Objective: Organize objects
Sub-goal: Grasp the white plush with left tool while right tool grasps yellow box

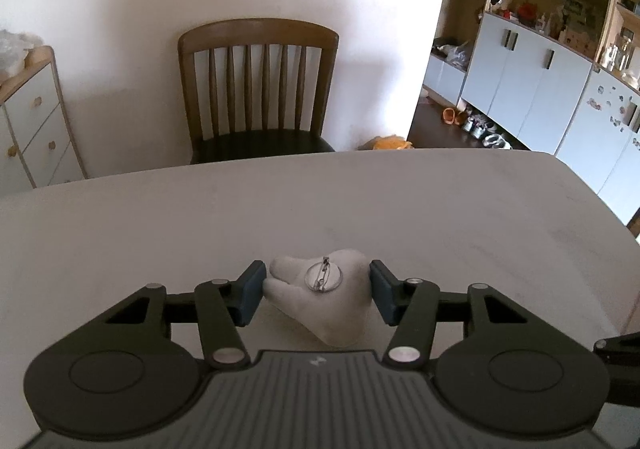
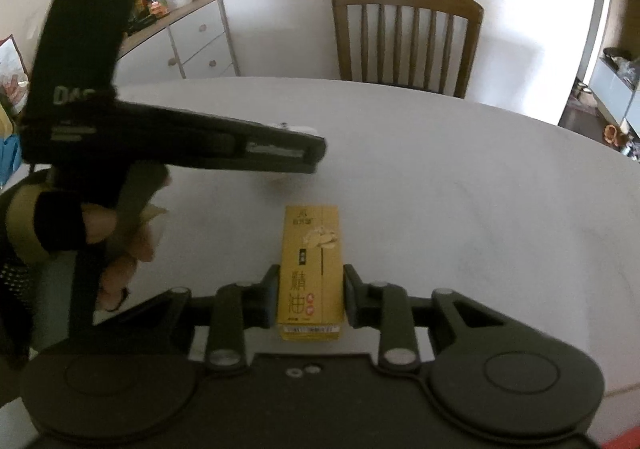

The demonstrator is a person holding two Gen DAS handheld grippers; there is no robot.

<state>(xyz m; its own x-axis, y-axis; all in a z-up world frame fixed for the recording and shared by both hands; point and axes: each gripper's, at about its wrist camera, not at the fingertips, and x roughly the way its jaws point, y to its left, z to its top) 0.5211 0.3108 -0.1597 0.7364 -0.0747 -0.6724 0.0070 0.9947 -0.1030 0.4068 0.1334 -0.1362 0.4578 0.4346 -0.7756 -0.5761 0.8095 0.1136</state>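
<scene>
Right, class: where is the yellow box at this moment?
In the right wrist view, the yellow box lies on the white table, between the right tongs, with the wooden chair beyond the far edge.

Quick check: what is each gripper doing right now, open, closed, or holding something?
Left gripper: around the white plush brooch with a metal pin back; firm grip cannot be told.
Right gripper: closed on the yellow rectangular cardboard box.

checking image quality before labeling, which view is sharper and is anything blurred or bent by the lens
Left wrist view: sharp on the white plush brooch between the jaws, table edge bowed by the fisheye, bright wall glare. Right wrist view: softer and dimmer, the left gripper's black body and the gloved hand smeared, the yellow box readable.
</scene>
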